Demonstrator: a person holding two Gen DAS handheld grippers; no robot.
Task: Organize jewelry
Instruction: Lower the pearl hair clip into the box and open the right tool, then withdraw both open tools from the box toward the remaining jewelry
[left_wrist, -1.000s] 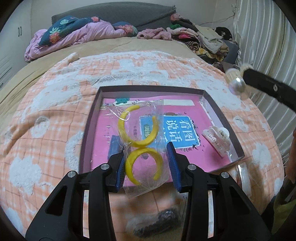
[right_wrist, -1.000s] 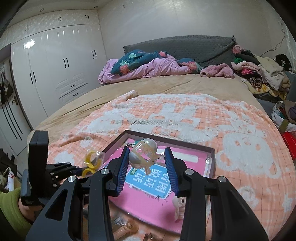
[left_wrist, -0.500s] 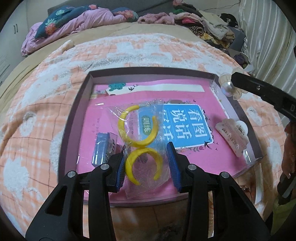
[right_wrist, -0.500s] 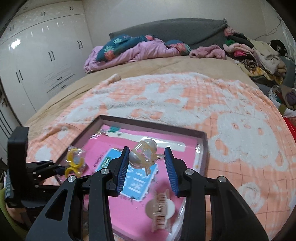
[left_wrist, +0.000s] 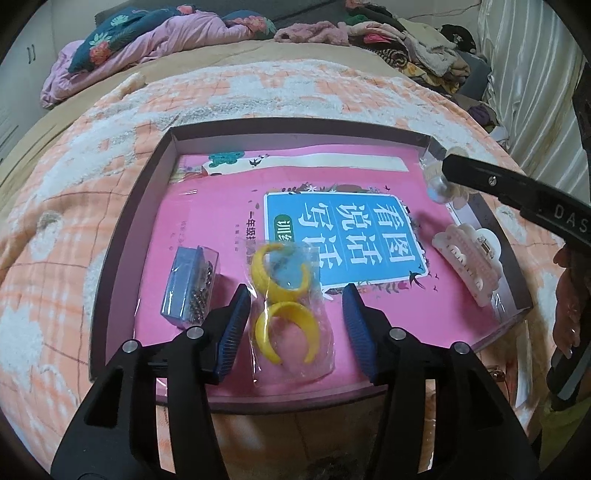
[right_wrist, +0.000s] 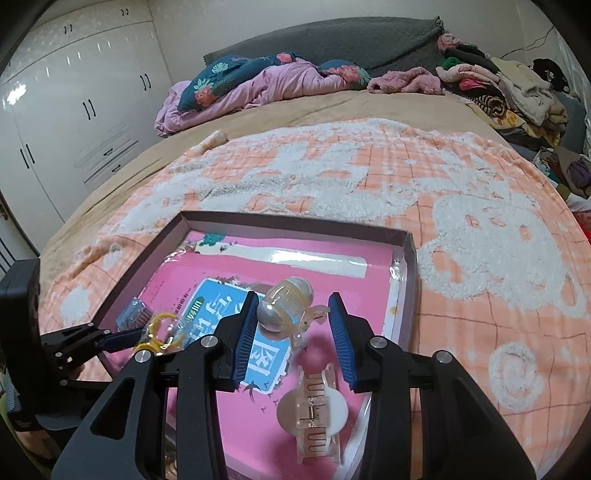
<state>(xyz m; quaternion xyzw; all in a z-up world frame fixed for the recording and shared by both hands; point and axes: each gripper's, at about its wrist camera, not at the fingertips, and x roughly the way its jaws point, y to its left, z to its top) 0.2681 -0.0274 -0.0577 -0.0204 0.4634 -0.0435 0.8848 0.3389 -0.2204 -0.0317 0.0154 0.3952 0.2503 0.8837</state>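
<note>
The left hand-held gripper (left_wrist: 295, 325) is opening, its pads clear of the bag (left_wrist: 291, 317) of yellow rings lying at the tray's near edge (left_wrist: 295, 400), while the right hand-held gripper (right_wrist: 293, 334) grips a pearl clip (right_wrist: 286, 308) above the tray's right side, with bare pink lining farther left.

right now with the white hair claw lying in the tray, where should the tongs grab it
Take the white hair claw across its narrow middle at the spring hinge, coming straight down from above. It lies flat on the pink book, teeth running lengthwise, so the two rounded wings give opposing sides to pinch. The tray wall stands close beside it, so a sideways approach looks cramped.
</note>
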